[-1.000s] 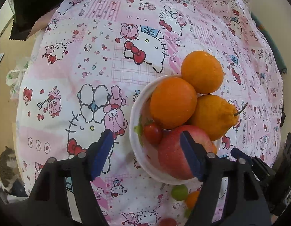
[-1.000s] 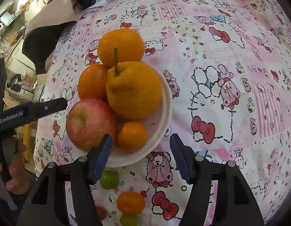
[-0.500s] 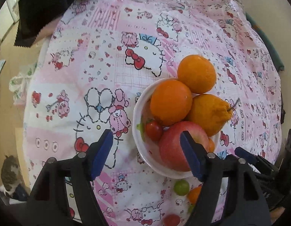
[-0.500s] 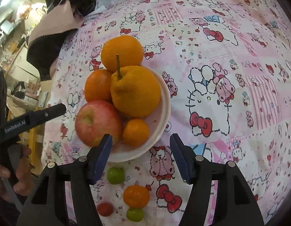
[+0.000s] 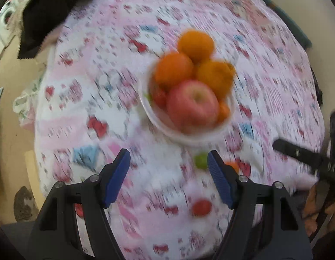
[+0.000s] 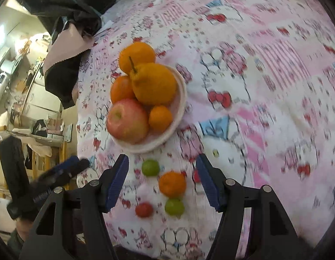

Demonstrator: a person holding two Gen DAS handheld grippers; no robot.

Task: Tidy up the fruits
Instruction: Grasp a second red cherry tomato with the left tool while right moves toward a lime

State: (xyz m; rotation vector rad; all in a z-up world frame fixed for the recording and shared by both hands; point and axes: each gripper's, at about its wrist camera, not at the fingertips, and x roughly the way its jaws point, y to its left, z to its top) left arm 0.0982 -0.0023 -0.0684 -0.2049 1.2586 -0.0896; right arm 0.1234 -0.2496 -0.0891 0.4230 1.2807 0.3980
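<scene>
A white bowl (image 6: pixel 180 99) on the pink cartoon cloth holds a red apple (image 6: pixel 127 123), a stemmed orange citrus (image 6: pixel 154 83), two oranges and a small mandarin (image 6: pixel 160 118). The bowl (image 5: pixel 210 136) and apple (image 5: pixel 192 106) show blurred in the left wrist view. Loose fruits lie in front of the bowl: a green one (image 6: pixel 150 167), a mandarin (image 6: pixel 172 183), a second green one (image 6: pixel 174 206) and a red tomato (image 6: pixel 144 209). My right gripper (image 6: pixel 162 181) is open above these loose fruits. My left gripper (image 5: pixel 168 176) is open and empty, back from the bowl.
A black and pink cloth (image 6: pixel 65 65) hangs over the table's far left edge. The other gripper's black arm (image 5: pixel 306 158) shows at the right of the left wrist view. Furniture and clutter (image 6: pixel 20 91) stand beyond the left edge.
Both grippers have pulled back from the bowl, which now sits farther up in both views. More loose fruits in front of the bowl have come into sight. Both stay open.
</scene>
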